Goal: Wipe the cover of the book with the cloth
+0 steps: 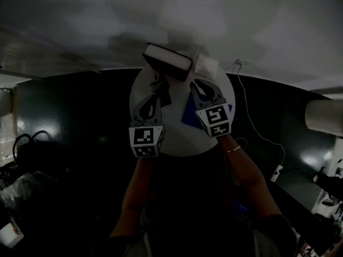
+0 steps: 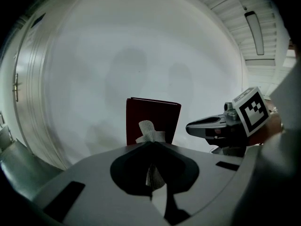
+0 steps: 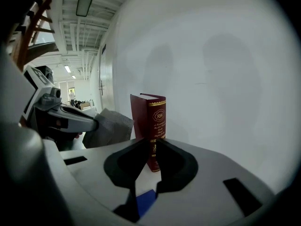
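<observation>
A dark red book [image 1: 167, 61] with gold print on its spine [image 3: 156, 119] stands upright at the far side of the round white table [image 1: 179, 141]. My left gripper [image 1: 157, 85] is just short of the book. It is shut on a pale cloth [image 2: 149, 132], which bunches out past the jaw tips in front of the book's cover [image 2: 162, 117]. The cloth [image 3: 110, 126] hangs grey at the left gripper's [image 3: 70, 119] tip in the right gripper view. My right gripper [image 1: 201, 87] hovers beside it, shut with nothing in its jaws, pointing at the book's spine.
A flat blue thing [image 1: 187, 114] lies on the table under the right gripper. A small whitish object [image 1: 206, 65] sits right of the book by the wall, with a white cable [image 1: 252, 116] running down from it. The floor around the table is dark.
</observation>
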